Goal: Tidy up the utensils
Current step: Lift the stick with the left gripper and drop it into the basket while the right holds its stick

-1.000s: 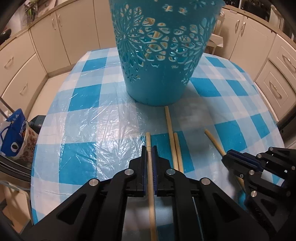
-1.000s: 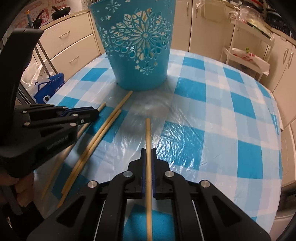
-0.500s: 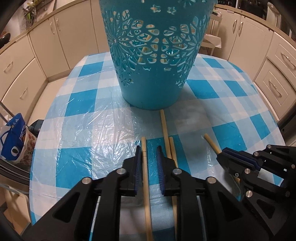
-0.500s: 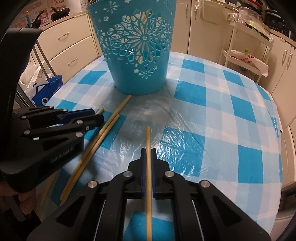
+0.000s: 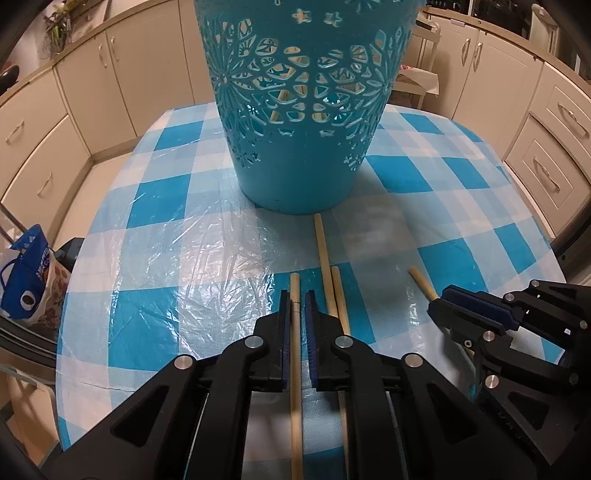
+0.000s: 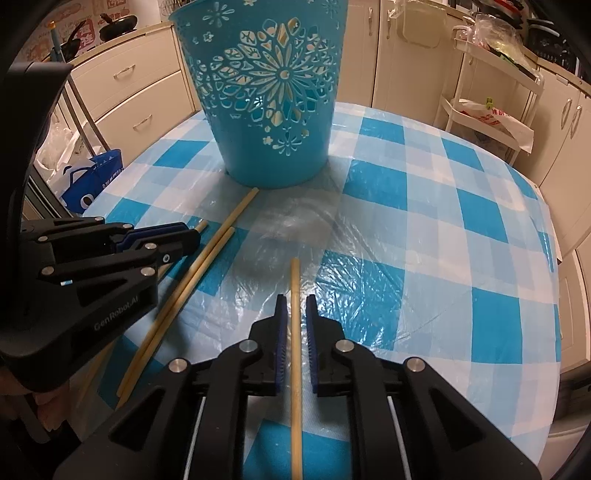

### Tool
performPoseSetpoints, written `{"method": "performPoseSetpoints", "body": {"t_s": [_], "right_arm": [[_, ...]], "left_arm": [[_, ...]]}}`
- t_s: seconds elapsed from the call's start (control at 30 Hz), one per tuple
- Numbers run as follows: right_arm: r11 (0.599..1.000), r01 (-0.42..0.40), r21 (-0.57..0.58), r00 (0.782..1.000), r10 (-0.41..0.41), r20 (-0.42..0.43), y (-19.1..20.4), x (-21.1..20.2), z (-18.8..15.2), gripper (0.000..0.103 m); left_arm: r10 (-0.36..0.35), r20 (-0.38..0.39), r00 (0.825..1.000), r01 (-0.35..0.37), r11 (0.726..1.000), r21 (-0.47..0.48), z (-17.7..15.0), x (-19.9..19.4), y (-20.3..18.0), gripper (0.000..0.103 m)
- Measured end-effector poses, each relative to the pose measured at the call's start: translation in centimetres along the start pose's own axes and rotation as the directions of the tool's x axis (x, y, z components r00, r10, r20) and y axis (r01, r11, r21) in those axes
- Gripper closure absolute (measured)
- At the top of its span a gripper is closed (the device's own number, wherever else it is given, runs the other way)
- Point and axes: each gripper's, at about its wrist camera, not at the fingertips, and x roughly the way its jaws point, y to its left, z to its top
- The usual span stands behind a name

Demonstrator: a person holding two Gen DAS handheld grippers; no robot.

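- Chopsticks lie on the checked bench in front of the teal basket (image 5: 295, 110).
- One stick (image 5: 294, 332) runs lengthwise between the left claw's (image 5: 294, 302) pads; jaws opening, a gap showing.
- Right claw (image 6: 294, 310) likewise, opening around its stick (image 6: 295, 332).
- A loose pair (image 6: 192, 288) lies between the claws.

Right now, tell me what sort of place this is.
Most likely a home kitchen. Cream cabinets and drawers wrap around the room, frying pans sit on the counter at the back, and a table with a blue checked cloth under clear plastic holds a blue cut-out basket and wooden chopsticks.
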Motion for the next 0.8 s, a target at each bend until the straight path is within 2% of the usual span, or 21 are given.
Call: {"method": "performPoseSetpoints", "body": {"t_s": [0.1,0.33,0.4,0.43,0.47,0.53,0.6,0.67,0.73,0.8], "right_arm": [[1.000,-0.002,-0.006,1.000,0.002,0.005,0.04,-0.07,-0.06,0.097],[1.000,-0.025,0.010,1.000,0.025,0.001,-0.21,-0.61,-0.04,0.097],[1.000,-0.016,0.001,1.000,0.016,-0.010,-0.15,-0.38,0.04,0.083],[1.000,-0.002,-0.007,1.000,0.002,-0.002,-0.06,-0.37,0.04,0.064],[1.000,0.008,-0.012,1.000,-0.007,0.005,0.00,-0.37,-0.01,0.061],[1.000,-0.007,-0.005,1.000,0.006,-0.005,-0.07,-0.10,-0.05,0.061],[1.000,-0.002,-0.015,1.000,0.002,0.001,0.02,-0.10,-0.21,0.072],[1.000,-0.013,-0.027,1.000,0.013,0.001,0.19,-0.17,-0.26,0.096],[0.999,-0.007,-0.031,1.000,0.007,0.004,0.23,-0.16,-0.22,0.097],[1.000,-0.011,-0.016,1.000,0.011,0.007,0.09,-0.24,-0.26,0.097]], "left_arm": [[-0.010,0.010,1.000,0.010,1.000,0.007,-0.10,-0.01,-0.09,0.098],[-0.030,0.004,1.000,0.030,1.000,0.003,-0.45,-0.26,0.02,0.098],[-0.029,-0.006,1.000,0.029,1.000,0.008,-0.25,-0.22,-0.08,0.095],[-0.030,-0.008,1.000,0.030,0.999,0.011,-0.13,-0.18,-0.23,0.090],[-0.030,-0.009,1.000,0.030,0.999,0.014,-0.08,-0.19,-0.34,0.088],[-0.025,-0.007,1.000,0.025,1.000,0.015,0.02,-0.15,-0.56,0.082],[-0.020,-0.001,1.000,0.020,1.000,0.021,-0.04,-0.11,-0.77,0.082],[-0.017,0.006,1.000,0.017,0.999,0.029,-0.18,-0.08,-0.78,0.083],[-0.013,0.013,1.000,0.013,0.999,0.033,-0.22,-0.05,-0.54,0.098],[-0.043,0.004,0.999,0.043,0.999,0.012,-0.17,-0.14,0.03,0.098]]}}
